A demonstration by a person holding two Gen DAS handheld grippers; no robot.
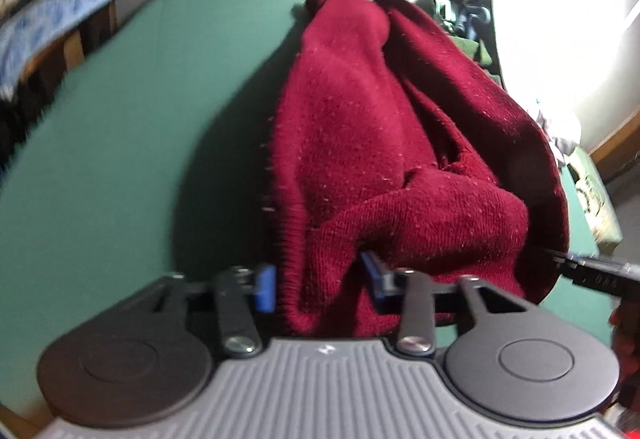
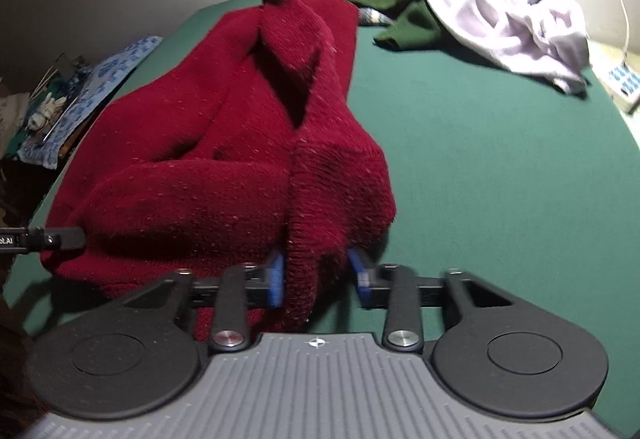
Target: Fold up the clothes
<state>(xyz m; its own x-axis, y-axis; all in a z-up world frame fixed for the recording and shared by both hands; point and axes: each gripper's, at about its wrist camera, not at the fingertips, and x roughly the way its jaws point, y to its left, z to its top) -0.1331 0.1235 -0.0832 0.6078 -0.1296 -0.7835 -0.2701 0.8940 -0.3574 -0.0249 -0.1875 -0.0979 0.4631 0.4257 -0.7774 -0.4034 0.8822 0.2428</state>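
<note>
Both my grippers, left and right, pinch the ribbed edge of the red sweater. It lies bunched on the green bed.

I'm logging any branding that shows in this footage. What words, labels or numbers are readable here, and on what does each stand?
"t.AI": end of a cut-off white marking on the black left gripper finger, at the right wrist view's left edge.
"044", uncertain: blurred pale marking on the black right gripper finger, at the left wrist view's right edge.
Small compass-like emblem, no letters: grey ribbed gripper body.
Nothing readable on the dark red knitted sweater.
</note>
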